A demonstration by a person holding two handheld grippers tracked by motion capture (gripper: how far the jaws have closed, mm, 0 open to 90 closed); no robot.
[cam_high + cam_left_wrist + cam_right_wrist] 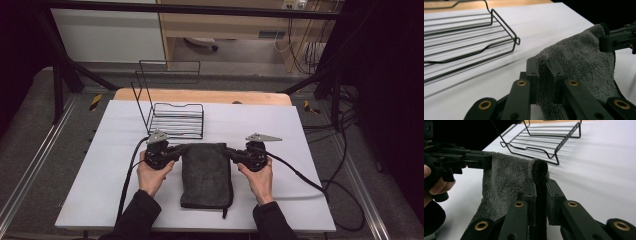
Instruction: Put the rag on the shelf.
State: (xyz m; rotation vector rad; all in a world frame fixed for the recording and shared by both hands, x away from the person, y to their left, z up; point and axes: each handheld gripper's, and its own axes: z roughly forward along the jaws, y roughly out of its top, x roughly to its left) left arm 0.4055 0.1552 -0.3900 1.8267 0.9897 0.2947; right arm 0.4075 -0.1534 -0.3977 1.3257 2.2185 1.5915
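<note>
Left gripper (pixel 181 149) and right gripper (pixel 228 150) each clamp a far corner of the towel (pixel 206 172); lifting evenly toward the rack (pixel 177 120) at 12 o'clock looks wise.

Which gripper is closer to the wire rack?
The left gripper, pinching the towel corner just below the rack; the right gripper sits farther right.

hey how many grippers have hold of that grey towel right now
2. The left gripper pinches the grey towel at its far left corner; the right gripper pinches the far right corner. Both jaws are closed on cloth.
</note>
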